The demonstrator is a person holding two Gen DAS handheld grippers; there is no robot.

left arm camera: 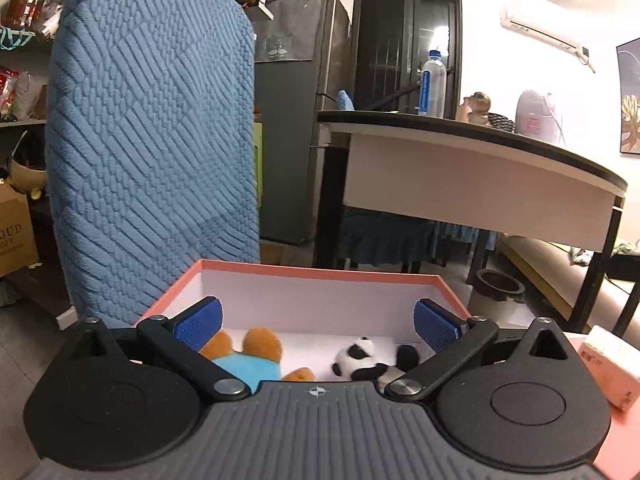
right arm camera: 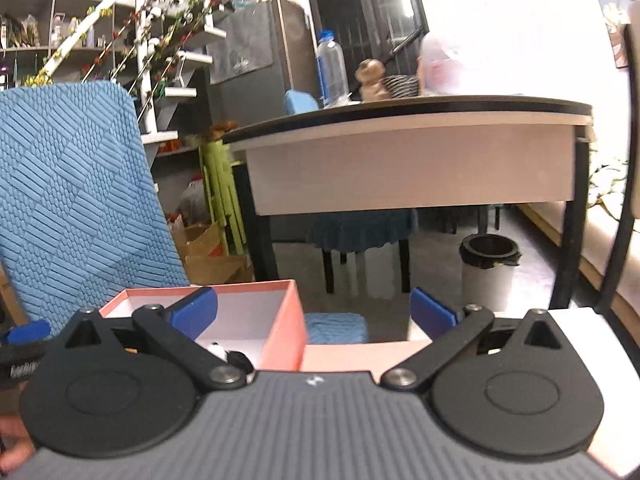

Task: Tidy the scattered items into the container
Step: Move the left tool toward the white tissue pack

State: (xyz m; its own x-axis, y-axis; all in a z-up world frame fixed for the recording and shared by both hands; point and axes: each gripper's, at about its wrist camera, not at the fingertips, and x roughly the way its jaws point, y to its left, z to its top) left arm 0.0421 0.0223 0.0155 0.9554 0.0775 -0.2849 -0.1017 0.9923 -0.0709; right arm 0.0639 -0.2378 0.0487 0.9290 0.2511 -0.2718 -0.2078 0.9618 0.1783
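A lived-in home — fridge (left arm camera: 296, 120), dining table (left arm camera: 472, 168), cluttered shelves (right arm camera: 52, 32), wall air-conditioner (left arm camera: 548, 36).

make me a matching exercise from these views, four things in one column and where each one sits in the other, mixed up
Things
1. panda plush
2. orange and blue plush
3. tissue pack
4. water bottle

Places
A. on the black-topped table at the back
B. outside the box, on the pink surface to its right
C. inside the pink box, left part
D. inside the pink box, right part

Pairs: 1-D, 2-C, 3-B, 4-A
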